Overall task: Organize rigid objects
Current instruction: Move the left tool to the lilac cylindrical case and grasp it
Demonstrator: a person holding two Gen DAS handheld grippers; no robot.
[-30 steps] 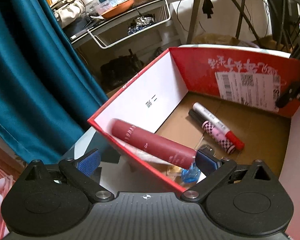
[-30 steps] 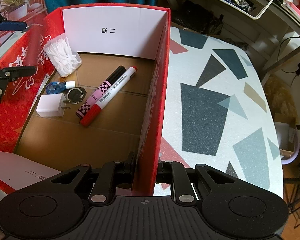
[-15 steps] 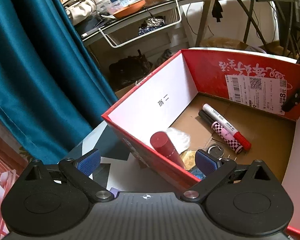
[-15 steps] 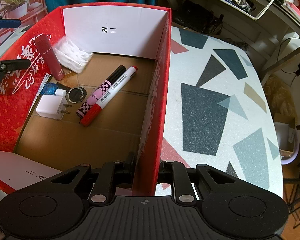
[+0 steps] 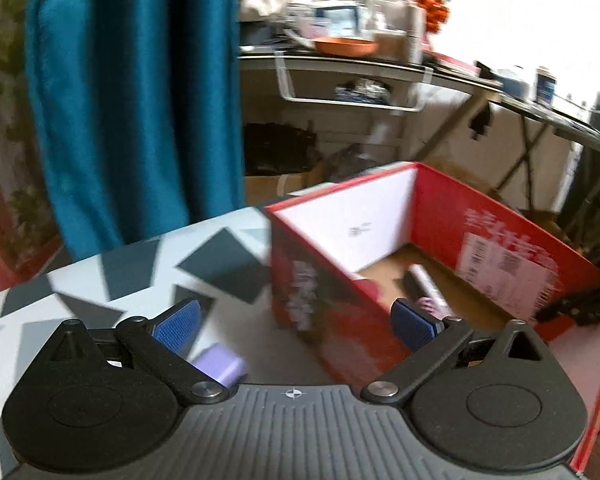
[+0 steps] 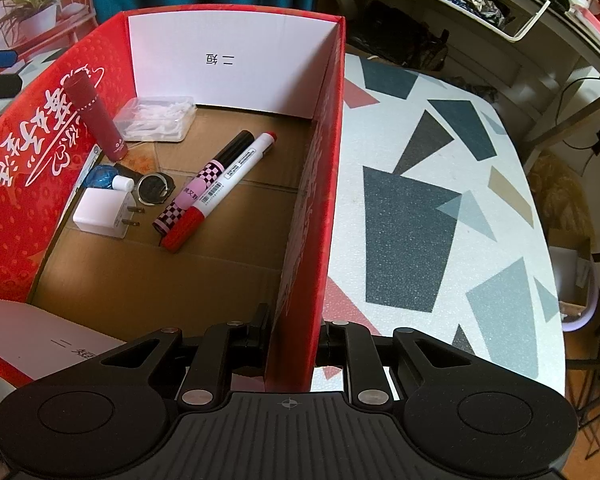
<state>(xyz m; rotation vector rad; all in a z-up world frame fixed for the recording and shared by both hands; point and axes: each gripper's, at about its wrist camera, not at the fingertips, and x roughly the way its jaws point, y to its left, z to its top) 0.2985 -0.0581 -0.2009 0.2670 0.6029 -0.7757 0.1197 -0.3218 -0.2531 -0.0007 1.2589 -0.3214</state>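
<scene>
A red cardboard box (image 6: pixel 320 168) stands on the patterned table (image 6: pixel 440 200). Inside lie a dark red tube (image 6: pixel 94 116) leaning on the left wall, a clear case of white picks (image 6: pixel 156 118), two markers (image 6: pixel 220 184), a white charger plug (image 6: pixel 104 212), a round metal ring (image 6: pixel 154 188) and a small blue item (image 6: pixel 102 176). My right gripper (image 6: pixel 292 344) is shut on the box's right wall. My left gripper (image 5: pixel 296 320) is open and empty, outside the box (image 5: pixel 320 304) at its left. A small purple object (image 5: pixel 220 364) lies on the table near my left fingers.
A teal curtain (image 5: pixel 132 100) hangs behind the table. A cluttered desk with a white wire basket (image 5: pixel 352 84) stands further back. A potted plant on a red chair (image 6: pixel 32 12) shows at the far left.
My left gripper has let go of the red tube, which now leans inside the box, and has drawn back and swung left over the table. My right gripper still holds the wall.
</scene>
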